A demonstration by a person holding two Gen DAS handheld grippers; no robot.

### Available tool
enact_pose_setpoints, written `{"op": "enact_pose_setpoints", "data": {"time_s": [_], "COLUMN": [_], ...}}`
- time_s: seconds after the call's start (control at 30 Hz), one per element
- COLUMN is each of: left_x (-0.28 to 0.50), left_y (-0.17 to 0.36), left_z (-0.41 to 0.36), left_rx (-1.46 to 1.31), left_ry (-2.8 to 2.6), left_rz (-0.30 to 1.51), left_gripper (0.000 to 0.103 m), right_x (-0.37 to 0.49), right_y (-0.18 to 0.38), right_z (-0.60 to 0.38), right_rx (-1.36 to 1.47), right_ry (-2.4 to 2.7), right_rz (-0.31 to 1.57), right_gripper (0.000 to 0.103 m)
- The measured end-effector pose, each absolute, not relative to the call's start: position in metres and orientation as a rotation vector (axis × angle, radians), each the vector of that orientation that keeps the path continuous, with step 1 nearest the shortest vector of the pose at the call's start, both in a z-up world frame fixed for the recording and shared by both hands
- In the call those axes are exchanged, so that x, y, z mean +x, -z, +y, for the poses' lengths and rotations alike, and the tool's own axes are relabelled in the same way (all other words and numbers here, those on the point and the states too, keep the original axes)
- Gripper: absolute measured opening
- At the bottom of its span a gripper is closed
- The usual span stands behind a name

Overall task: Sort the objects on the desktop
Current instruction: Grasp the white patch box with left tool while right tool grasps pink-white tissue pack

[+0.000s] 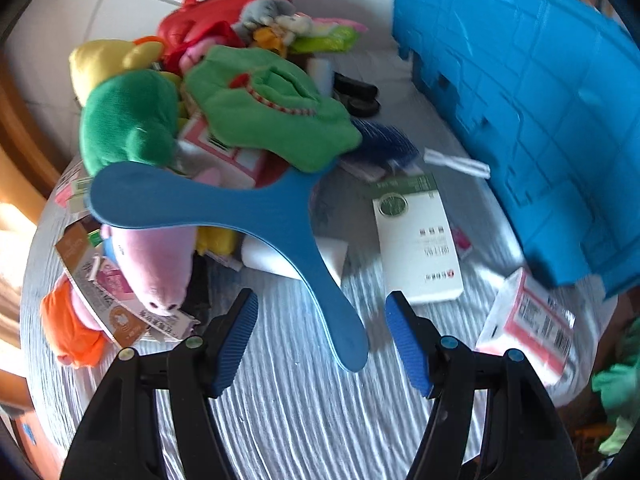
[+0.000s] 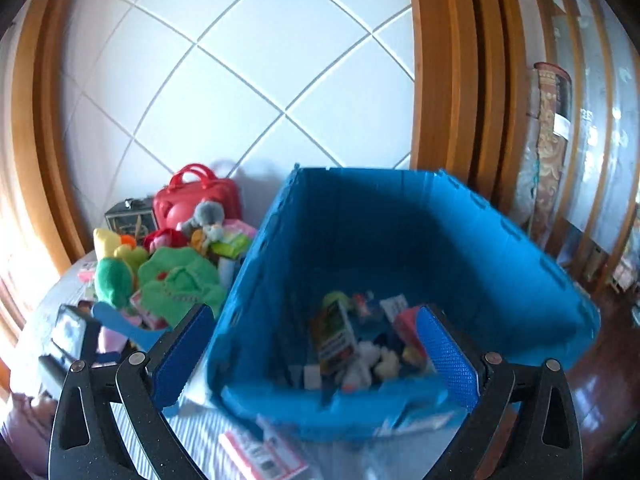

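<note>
A pile of toys and boxes lies on the striped table cloth (image 1: 288, 408). A blue three-armed boomerang (image 1: 256, 216) lies across it, one arm pointing between my left fingers. My left gripper (image 1: 322, 340) is open and empty, just short of that arm. Green plush toys (image 1: 264, 108), a pink plush (image 1: 156, 264) and a white box (image 1: 416, 240) lie around it. The blue bin (image 1: 532, 112) stands at the right. My right gripper (image 2: 316, 354) is open and empty above the bin (image 2: 400, 240), which holds several small items (image 2: 360, 344).
A red handbag (image 2: 196, 196) stands at the back by the tiled wall. A pink-and-white packet (image 1: 528, 320) lies by the bin's near corner. The left gripper's body (image 2: 72, 340) shows at the left in the right wrist view. Wooden door frames flank the wall.
</note>
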State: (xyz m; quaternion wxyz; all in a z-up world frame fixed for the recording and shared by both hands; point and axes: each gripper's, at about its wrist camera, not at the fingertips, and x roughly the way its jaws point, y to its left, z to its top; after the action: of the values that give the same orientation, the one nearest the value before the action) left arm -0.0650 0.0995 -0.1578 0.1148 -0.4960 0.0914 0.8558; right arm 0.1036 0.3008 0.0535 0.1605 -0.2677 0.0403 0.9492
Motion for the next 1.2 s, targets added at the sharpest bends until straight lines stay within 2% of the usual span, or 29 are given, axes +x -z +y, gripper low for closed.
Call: {"op": "enact_pose_setpoints", "data": {"time_s": [0.23,0.6,0.63,0.67,0.7,0.87,0.93,1.03,1.2], "left_x": [-0.068,-0.113,-0.117,-0.12,-0.124,-0.139,-0.131,-0.118,-0.085], "left_y": [0.188,0.222,0.227,0.231,0.236,0.276,0.277,0.279,0.285], "left_z": [0.125,0.188,0.192,0.197,0.2,0.207,0.206,0.194,0.167], "left_rx": [-1.475,-1.535,-1.537,-1.528,-1.508,-1.663,-1.594,-1.592,-1.622], "left_ry": [-2.36,-2.274,-2.268,-2.292,-2.306,-2.24,-2.283,-2.288,-2.282], "left_rz": [0.293,0.245,0.251,0.274,0.27,0.311,0.36,0.326,0.338], "left_gripper": [0.066,0.066,0.069,0.08,0.083,0.09,0.09,0.077,0.077], "right_x": [0.128,0.105,0.101,0.096,0.093,0.078,0.076,0.074,0.069], "right_y": [0.021,0.174,0.181,0.192,0.199,0.221,0.226,0.23,0.233], "right_z": [0.258,0.282,0.285,0.288,0.29,0.289,0.287,0.283,0.284], "right_rx": [-0.955,-1.273,-1.285,-1.302,-1.309,-1.345,-1.355,-1.373,-1.387], "right_ry": [-2.65,-2.545,-2.54,-2.531,-2.531,-2.535,-2.545,-2.554,-2.598], "right_rz": [0.121,0.375,0.395,0.417,0.429,0.425,0.419,0.376,0.314], "right_gripper": [0.103,0.103,0.103,0.103,0.103,0.103,0.103,0.103,0.103]}}
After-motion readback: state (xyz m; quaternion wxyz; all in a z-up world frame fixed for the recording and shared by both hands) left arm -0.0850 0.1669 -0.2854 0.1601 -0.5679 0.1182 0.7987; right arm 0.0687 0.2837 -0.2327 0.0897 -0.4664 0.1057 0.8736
